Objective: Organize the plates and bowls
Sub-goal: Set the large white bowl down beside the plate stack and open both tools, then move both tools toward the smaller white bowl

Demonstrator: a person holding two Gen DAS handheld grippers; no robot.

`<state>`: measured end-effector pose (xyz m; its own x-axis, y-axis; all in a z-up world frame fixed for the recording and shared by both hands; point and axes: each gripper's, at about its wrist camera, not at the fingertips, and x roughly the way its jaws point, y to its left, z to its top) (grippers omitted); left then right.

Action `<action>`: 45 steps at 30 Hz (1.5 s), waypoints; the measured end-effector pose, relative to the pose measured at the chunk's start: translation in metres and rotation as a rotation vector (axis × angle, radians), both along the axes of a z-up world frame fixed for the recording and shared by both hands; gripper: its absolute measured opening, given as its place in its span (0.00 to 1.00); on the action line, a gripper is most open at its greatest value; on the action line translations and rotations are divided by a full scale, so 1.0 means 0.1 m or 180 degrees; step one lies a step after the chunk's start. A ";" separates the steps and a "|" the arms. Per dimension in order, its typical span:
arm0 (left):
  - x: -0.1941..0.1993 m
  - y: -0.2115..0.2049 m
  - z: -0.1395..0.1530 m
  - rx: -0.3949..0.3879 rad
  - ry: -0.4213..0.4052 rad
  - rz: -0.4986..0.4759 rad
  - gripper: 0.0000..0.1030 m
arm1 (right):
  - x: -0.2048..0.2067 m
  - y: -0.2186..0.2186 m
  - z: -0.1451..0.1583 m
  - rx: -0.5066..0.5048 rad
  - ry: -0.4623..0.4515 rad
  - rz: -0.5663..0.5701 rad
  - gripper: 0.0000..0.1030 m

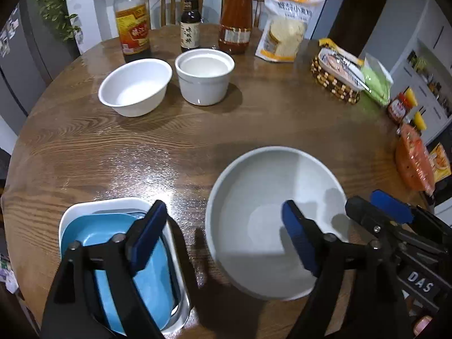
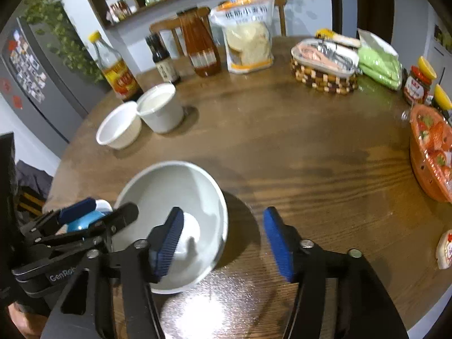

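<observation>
Round wooden tabletop point(image 1: 254, 130), glare patch near front edge.

Left tongs point(image 1: 220, 231) spread wide, nothing gripped; one blue pad above blue plates point(image 1: 152, 282), other pad above interior of large grey bowl point(image 1: 271, 220), no contact visible. Seen also from right wrist view, at lower left point(image 2: 82, 214).

Right tongs point(image 2: 223, 243) parted, empty; left pad over grey bowl's point(image 2: 175, 195) near rim, right pad over bare wood. Visible in left wrist view at lower right point(image 1: 375, 209).

Grey bowl upright on tabletop, front centre, empty. Just beside it, to its left in left wrist view: white rectangular dish point(image 1: 113, 206) holding stacked blue plates.

Farther back, well apart from grey bowl: white bowl point(image 1: 135, 84) and white ramekin point(image 1: 204, 75), side by side, nearly touching.

Behind these, along far edge: oil bottle point(image 1: 132, 19), dark sauce bottle point(image 1: 190, 21), orange sauce jar point(image 1: 236, 18), flour bag point(image 1: 285, 28). Right side: woven basket point(image 1: 333, 82) with packets, green packet point(image 1: 377, 82), red jar point(image 1: 398, 107), orange colander point(image 2: 432, 152).
</observation>
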<state>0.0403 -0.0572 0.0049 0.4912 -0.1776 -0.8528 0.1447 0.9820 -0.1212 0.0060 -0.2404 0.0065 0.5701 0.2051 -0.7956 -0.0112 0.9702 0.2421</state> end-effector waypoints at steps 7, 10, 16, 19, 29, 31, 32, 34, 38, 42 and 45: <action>-0.08 0.11 0.17 -0.0024 -0.0053 0.0051 0.96 | -0.06 0.03 0.26 -0.0031 -0.0210 0.0003 0.68; -0.09 0.20 0.25 -0.0044 -0.0100 0.0142 0.99 | -0.10 0.05 0.36 -0.0067 -0.0292 0.0006 0.69; -0.14 0.35 0.38 -0.0040 -0.0180 0.0289 0.99 | -0.11 0.07 0.46 -0.0025 -0.0352 0.0048 0.69; -0.16 0.42 0.42 -0.0051 -0.0197 0.0339 0.99 | -0.11 0.09 0.47 0.0004 -0.0351 0.0085 0.69; -0.22 0.66 0.59 -0.0039 -0.0328 0.0453 0.99 | -0.12 0.21 0.53 0.0062 -0.0379 0.0170 0.69; -0.23 0.70 0.66 -0.0028 -0.0387 0.0479 0.99 | -0.11 0.24 0.54 0.0065 -0.0383 0.0188 0.69; -0.23 0.73 0.68 -0.0017 -0.0414 0.0487 0.99 | -0.10 0.25 0.54 0.0069 -0.0386 0.0194 0.69; -0.23 0.78 0.76 0.0016 -0.0478 0.0509 0.99 | -0.10 0.28 0.55 0.0077 -0.0391 0.0206 0.69; -0.22 0.86 0.85 0.0027 -0.0553 0.0547 0.99 | -0.08 0.33 0.58 0.0089 -0.0411 0.0229 0.69; -0.18 0.93 0.93 0.0060 -0.0602 0.0535 0.99 | -0.04 0.38 0.62 0.0070 -0.0428 0.0232 0.69; -0.16 0.98 1.02 0.0082 -0.0673 0.0517 0.99 | -0.02 0.41 0.66 0.0065 -0.0448 0.0219 0.69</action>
<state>0.0246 0.0407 0.1065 0.6793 -0.0614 -0.7313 0.0042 0.9968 -0.0798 0.0038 -0.1993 0.0720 0.6598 0.2628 -0.7040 -0.1128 0.9609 0.2530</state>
